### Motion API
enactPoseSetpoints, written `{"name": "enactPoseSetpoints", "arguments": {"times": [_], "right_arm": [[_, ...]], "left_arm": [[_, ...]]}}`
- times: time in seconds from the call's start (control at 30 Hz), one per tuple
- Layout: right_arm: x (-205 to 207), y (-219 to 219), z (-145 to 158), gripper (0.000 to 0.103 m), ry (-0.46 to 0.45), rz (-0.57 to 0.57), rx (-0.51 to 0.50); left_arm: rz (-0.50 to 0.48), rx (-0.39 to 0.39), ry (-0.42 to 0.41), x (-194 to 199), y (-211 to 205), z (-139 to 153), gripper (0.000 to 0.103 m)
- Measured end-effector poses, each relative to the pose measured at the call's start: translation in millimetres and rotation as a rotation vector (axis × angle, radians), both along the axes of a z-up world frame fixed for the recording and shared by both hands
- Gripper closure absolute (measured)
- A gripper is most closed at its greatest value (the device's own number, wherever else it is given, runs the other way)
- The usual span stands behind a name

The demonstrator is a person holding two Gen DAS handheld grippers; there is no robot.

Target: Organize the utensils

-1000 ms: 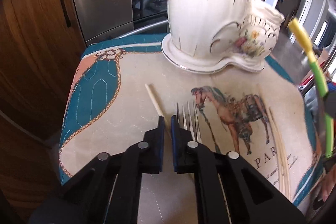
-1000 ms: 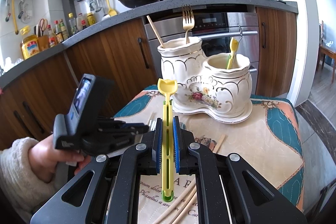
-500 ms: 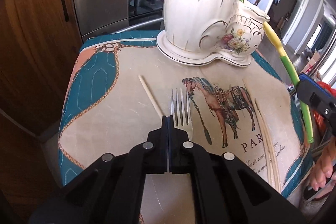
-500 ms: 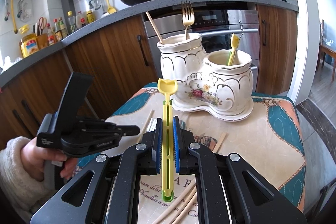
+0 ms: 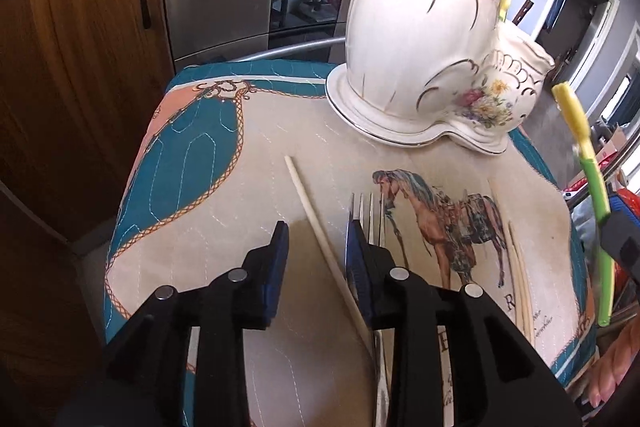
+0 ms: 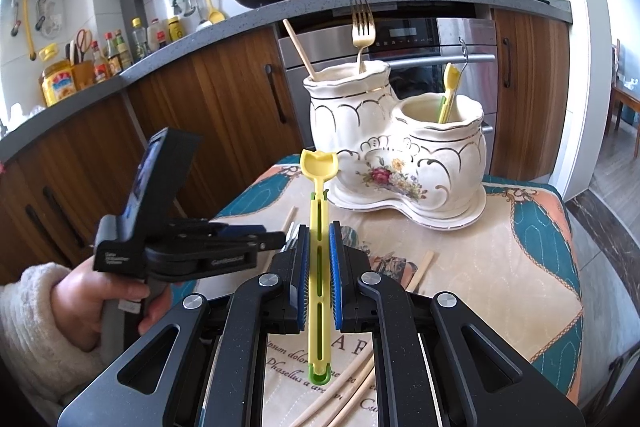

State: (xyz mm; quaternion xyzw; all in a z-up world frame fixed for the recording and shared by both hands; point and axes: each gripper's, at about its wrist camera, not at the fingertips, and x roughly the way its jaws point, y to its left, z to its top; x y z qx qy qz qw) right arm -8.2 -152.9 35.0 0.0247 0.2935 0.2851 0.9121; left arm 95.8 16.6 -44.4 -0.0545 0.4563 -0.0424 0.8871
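While my right claw [image 6: 319,263] grips the yellow utensil [image 6: 319,267], my left claw [image 5: 314,259], its jaws just opening and holding nothing, straddles the chopstick [image 5: 320,235], which runs lengthwise between them beside the fork [image 5: 370,217].

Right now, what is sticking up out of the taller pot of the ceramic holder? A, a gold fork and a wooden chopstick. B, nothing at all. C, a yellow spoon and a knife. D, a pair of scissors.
A: in the right wrist view a gold fork and a wooden chopstick rise from the taller pot.
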Motion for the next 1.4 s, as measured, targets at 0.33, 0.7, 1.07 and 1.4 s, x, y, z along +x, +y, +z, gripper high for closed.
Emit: {"name": "enactPoseSetpoints", "arguments": {"times": [0.33, 0.7, 1.07, 1.4], "right_arm": [[-0.9, 1.9, -0.4, 0.092, -0.001, 0.005, -0.003], [-0.6, -1.5, 0.2, 0.092, -0.004, -0.001, 0.003], [0.9, 0.2, -1.3, 0.092, -0.008, -0.007, 0.004], [-0.5, -12.5, 8.5, 0.092, -0.047, -0.014, 0.091]], "left_arm": [[0.010, 0.178, 0.023, 0.1, -21.6, 2.0, 0.087], [0.044, -0.087, -0.093, -4.7, 5.8, 2.4, 0.097], [0.059, -0.169, -0.343, -28.7, 14.6, 42.5, 0.099], [0.041, -0.219, -0.545, -62.0, 22.0, 90.1, 0.099]]}}
